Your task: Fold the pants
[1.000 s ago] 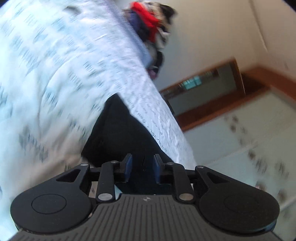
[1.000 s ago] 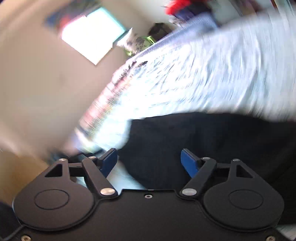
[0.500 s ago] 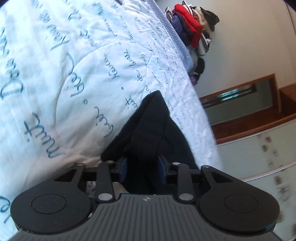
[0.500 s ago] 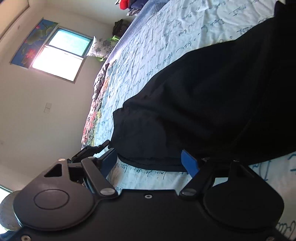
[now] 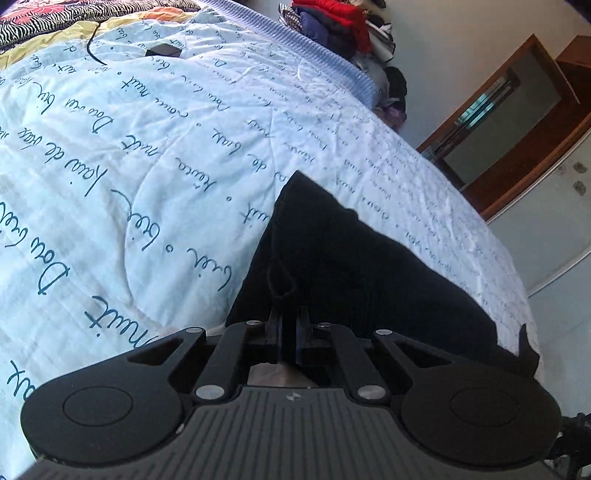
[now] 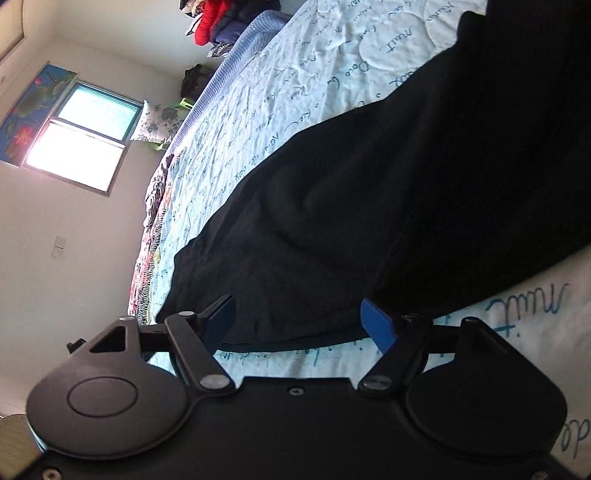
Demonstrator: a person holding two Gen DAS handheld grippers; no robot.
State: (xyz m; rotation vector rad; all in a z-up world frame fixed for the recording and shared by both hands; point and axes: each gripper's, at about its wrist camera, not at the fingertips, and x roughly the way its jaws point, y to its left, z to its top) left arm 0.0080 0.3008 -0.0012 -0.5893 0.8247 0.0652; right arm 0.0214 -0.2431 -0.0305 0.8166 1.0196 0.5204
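Left wrist view: the pants (image 5: 343, 258), spread ahead on the quilt (image 5: 147, 155), are pinched by the left gripper (image 5: 290, 332), presumably for folding, while the right gripper (image 6: 299, 323) is held agape at their hem.

One pair of black pants (image 5: 354, 266) is lying on one bed, whose one pale blue quilt (image 5: 155, 155) is showing printed script all over. Two grippers are showing, one per view: the left gripper (image 5: 290, 332) and the right gripper (image 6: 299, 325), each carrying two blue-padded jaws. One small dark object (image 5: 162, 50) with one thin cord is sitting on the quilt's far part. One heap of clothes (image 5: 332, 22) is sitting beyond the bed; its pieces are too jumbled to count. One window (image 6: 81, 144) is glowing, and one floral pillow (image 6: 159, 122) is leaning below it.
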